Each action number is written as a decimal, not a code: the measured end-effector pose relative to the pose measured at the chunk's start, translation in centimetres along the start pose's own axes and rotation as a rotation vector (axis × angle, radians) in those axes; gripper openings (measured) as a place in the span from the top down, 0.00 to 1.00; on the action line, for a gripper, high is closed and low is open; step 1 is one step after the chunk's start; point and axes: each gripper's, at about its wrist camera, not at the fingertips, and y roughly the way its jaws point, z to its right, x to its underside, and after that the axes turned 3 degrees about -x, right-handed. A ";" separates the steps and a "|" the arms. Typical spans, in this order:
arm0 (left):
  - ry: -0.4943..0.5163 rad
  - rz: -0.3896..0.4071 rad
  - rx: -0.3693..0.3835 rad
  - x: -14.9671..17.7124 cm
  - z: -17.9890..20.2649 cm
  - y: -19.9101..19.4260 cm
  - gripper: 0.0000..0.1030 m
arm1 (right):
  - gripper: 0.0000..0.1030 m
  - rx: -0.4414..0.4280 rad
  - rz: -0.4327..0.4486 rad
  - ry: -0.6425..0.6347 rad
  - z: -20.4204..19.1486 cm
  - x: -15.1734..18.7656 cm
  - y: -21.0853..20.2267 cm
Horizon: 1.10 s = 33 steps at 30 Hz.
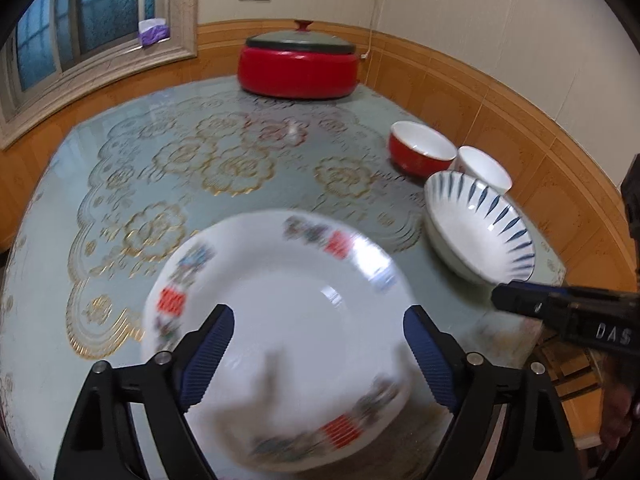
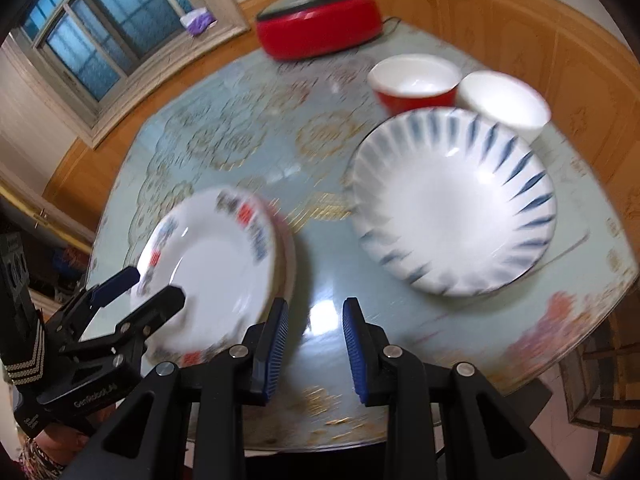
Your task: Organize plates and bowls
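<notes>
A white plate with a coloured printed rim (image 1: 288, 320) lies on top of a small stack of plates (image 2: 224, 276) near the table's front. My left gripper (image 1: 318, 332) is open, its blue pads on either side of the plate, above it; it also shows in the right wrist view (image 2: 156, 284). A white bowl with blue streaks (image 2: 452, 204) sits to the right. Behind it stand a red bowl (image 2: 416, 84) and a white bowl (image 2: 508, 100). My right gripper (image 2: 316, 336) is open and empty over the table between the plates and the streaked bowl.
A red electric pot with a grey lid (image 1: 298, 64) stands at the back of the table (image 1: 120, 208), its cord running right. A wood-panelled wall lies close behind the bowls. A tissue box (image 1: 154, 32) sits on the window sill. A chair (image 2: 600, 384) is at front right.
</notes>
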 end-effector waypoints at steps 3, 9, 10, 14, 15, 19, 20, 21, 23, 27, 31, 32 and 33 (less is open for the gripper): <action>0.014 0.029 0.010 -2.0 2.4 0.4 0.05 | 0.67 0.028 0.069 0.019 2.7 -1.8 -1.9; 0.088 0.038 0.019 -6.1 7.9 3.4 0.00 | 0.64 0.106 0.135 0.072 8.6 -5.0 -3.7; 0.102 0.028 0.012 -6.6 8.7 4.1 0.00 | 0.63 0.119 0.136 0.075 9.6 -5.4 -3.6; 0.148 -0.003 -0.024 -8.0 11.1 6.8 0.00 | 0.63 0.153 0.119 0.098 12.9 -6.5 -3.0; 0.146 -0.011 -0.028 -8.3 11.5 7.4 0.00 | 0.63 0.152 0.110 0.110 13.8 -6.7 -2.8; 0.107 -0.032 -0.019 -8.9 11.8 9.3 0.00 | 0.63 0.124 0.087 0.130 16.3 -7.1 -2.1; 0.101 -0.037 -0.016 -8.9 11.9 9.6 0.00 | 0.63 0.117 0.080 0.128 16.7 -7.2 -1.8; 0.099 -0.039 -0.019 -8.9 12.0 9.9 0.00 | 0.63 0.112 0.073 0.128 17.0 -7.3 -1.6; 0.100 -0.044 -0.024 -9.0 12.2 10.6 0.02 | 0.63 0.097 0.060 0.126 17.5 -7.6 -1.0; 0.085 -0.066 -0.034 -9.0 12.4 11.9 0.08 | 0.63 0.061 0.043 0.131 18.2 -8.1 0.0; 0.091 -0.086 -0.031 -8.8 12.7 12.9 0.18 | 0.63 0.028 0.013 0.128 18.5 -8.5 1.1; 0.096 -0.100 -0.031 -8.7 12.8 13.3 0.26 | 0.63 0.026 0.006 0.120 18.4 -8.5 1.3; 0.098 -0.117 -0.027 -8.5 12.8 13.7 0.30 | 0.65 0.026 0.001 0.114 18.3 -8.6 1.5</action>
